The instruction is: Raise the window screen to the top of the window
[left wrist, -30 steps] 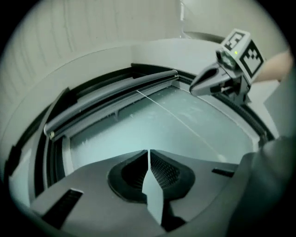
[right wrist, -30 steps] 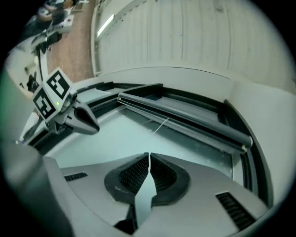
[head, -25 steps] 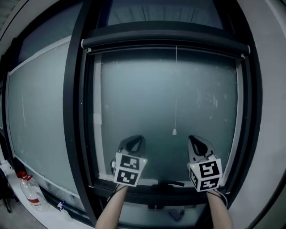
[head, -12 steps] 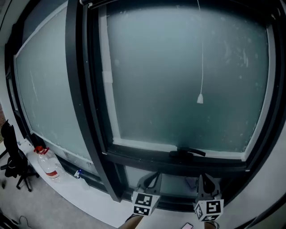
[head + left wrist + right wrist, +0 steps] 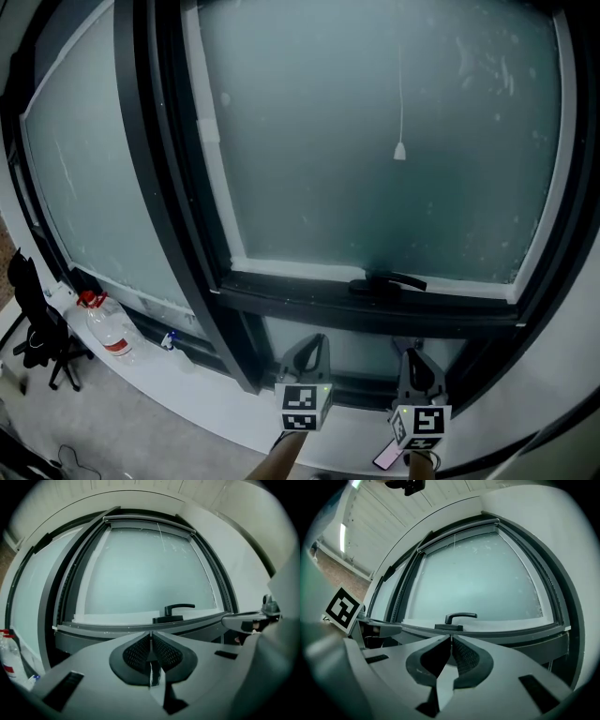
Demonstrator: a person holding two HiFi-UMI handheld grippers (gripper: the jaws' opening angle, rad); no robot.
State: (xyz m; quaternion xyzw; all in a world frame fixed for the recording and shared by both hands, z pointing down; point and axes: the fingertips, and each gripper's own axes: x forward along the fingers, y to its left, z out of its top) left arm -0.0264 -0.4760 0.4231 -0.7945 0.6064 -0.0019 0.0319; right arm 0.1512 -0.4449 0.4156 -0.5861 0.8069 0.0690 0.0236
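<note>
The frosted window (image 5: 375,122) fills the head view, with its black handle (image 5: 387,280) on the lower frame. A thin pull cord ends in a small white weight (image 5: 400,151) in front of the glass. The screen's roller bar (image 5: 150,523) lies along the top of the window and also shows in the right gripper view (image 5: 459,530). No screen covers the glass. My left gripper (image 5: 312,343) and right gripper (image 5: 412,357) hang below the lower frame, side by side. Both are shut and empty, pads together (image 5: 150,633) (image 5: 451,637), away from cord and handle.
A wide black mullion (image 5: 164,187) separates a fixed frosted pane (image 5: 80,178) on the left. On the white sill (image 5: 187,394) stands a water bottle with a red cap (image 5: 105,330). A black chair (image 5: 37,330) is at far left. A phone-like object (image 5: 386,457) is under my right gripper.
Both grippers have dropped from in front of the glass to below the lower frame. The window has shifted up in the head view, and the roller bar has left its top edge.
</note>
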